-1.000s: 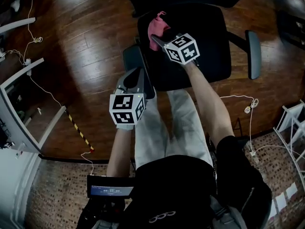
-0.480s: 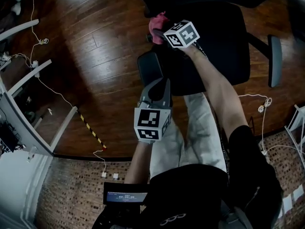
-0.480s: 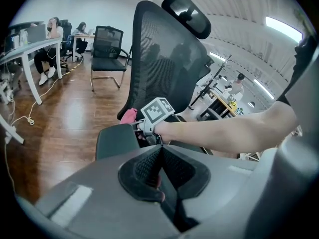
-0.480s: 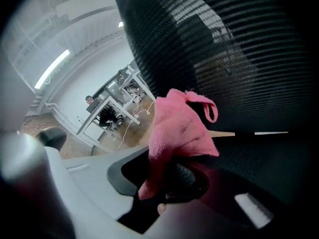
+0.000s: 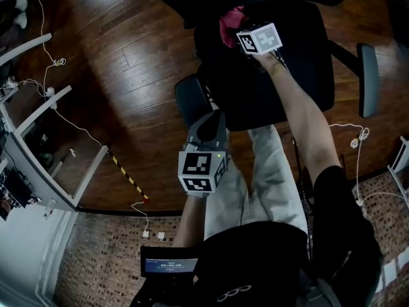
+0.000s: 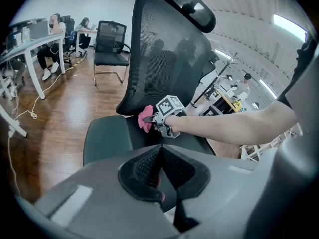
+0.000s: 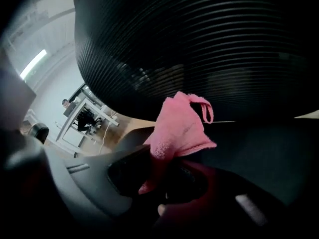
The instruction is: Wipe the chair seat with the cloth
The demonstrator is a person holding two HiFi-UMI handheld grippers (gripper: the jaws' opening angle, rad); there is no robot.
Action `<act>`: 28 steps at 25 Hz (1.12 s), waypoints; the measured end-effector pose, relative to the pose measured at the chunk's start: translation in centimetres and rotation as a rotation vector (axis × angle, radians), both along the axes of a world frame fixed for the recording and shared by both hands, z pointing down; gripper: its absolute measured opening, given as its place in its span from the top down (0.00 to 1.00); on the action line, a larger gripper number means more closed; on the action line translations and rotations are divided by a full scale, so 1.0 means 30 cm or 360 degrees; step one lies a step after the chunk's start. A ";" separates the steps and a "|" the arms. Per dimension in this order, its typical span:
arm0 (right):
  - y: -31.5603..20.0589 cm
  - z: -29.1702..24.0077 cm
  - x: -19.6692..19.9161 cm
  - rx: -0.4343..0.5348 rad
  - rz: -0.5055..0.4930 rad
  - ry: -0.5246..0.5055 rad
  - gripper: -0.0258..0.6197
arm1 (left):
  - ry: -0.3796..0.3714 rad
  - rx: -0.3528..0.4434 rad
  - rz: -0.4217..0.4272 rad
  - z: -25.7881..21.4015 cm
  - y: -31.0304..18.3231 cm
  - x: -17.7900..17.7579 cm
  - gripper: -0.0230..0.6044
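Note:
The black office chair's seat (image 5: 281, 75) lies ahead of the person's knees. A pink cloth (image 5: 231, 23) sits at the seat's back left corner, close under the mesh backrest (image 7: 199, 44). My right gripper (image 5: 232, 36) is shut on the pink cloth (image 7: 182, 128), which bunches out past its jaws. In the left gripper view the same cloth (image 6: 146, 118) and the right gripper (image 6: 149, 119) show low against the backrest. My left gripper (image 5: 208, 117) hangs off the seat's front left corner, by the left armrest (image 5: 190, 98), jaws together and holding nothing.
The right armrest (image 5: 366, 78) sticks out beyond the seat. White desk legs (image 5: 38, 107) and cables (image 5: 57, 61) lie on the wooden floor at left. More cable (image 5: 358, 136) lies at right. Another chair (image 6: 110, 46) and seated people are far off.
My right gripper has carried the pink cloth from the seat's left edge toward the back, up to the backrest. The left gripper has stayed near the front left corner.

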State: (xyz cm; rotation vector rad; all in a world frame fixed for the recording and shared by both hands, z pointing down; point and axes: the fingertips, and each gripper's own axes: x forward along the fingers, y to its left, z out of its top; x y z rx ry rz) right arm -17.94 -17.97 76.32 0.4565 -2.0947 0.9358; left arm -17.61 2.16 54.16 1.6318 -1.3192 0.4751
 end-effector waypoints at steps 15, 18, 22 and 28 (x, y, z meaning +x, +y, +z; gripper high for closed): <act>-0.328 0.011 0.683 0.0201 0.0421 0.0435 0.84 | 0.0003 0.0023 0.0087 -0.007 -0.045 0.157 0.97; -0.372 -0.014 0.802 0.0258 0.0507 0.0568 0.84 | -0.0001 0.0018 0.0089 -0.007 -0.037 0.164 0.97; -0.420 -0.064 0.937 0.0395 0.0570 0.0802 0.85 | 0.0008 0.0024 0.0108 -0.022 -0.030 0.181 0.97; -0.434 -0.133 1.053 0.0650 0.0544 0.1240 0.85 | 0.0026 0.0037 0.0121 -0.030 -0.021 0.171 0.97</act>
